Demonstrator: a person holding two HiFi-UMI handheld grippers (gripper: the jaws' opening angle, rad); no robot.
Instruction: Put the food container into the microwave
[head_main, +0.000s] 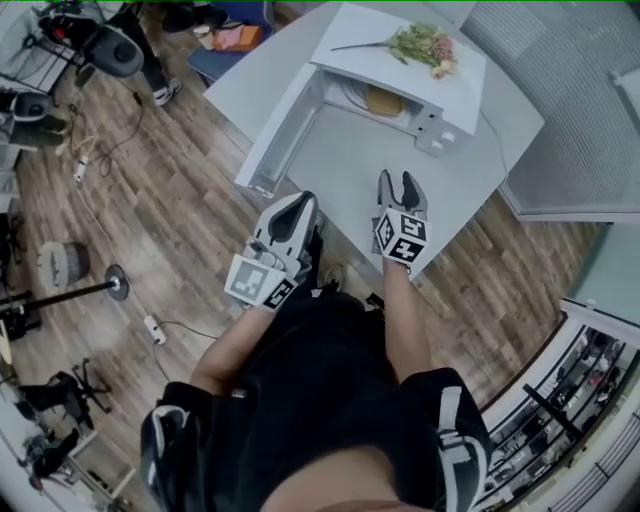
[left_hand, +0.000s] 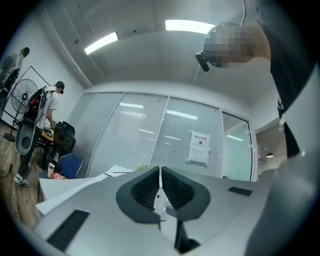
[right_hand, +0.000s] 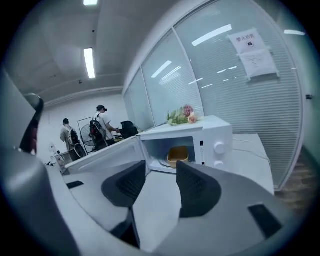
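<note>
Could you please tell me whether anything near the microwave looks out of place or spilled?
Only one oddity: a bunch of pink and green flowers lies flat on top of the white microwave. Its door hangs open with the tan food container inside; nothing looks spilled or damaged.

Office space. Shown by: glass partition walls (right_hand: 220, 95) with blinds and a taped paper notice (right_hand: 252, 50), beyond the right fingers (right_hand: 197, 187); ceiling strip lights (left_hand: 101, 43); wood-look floor (head_main: 190, 190) carrying a light stand (head_main: 70, 295) and power strip (head_main: 153, 326); floor fan (left_hand: 25, 132) and blue chair (left_hand: 70, 164), far left of the left fingers (left_hand: 147, 187); white worktop (head_main: 450, 180).
</note>
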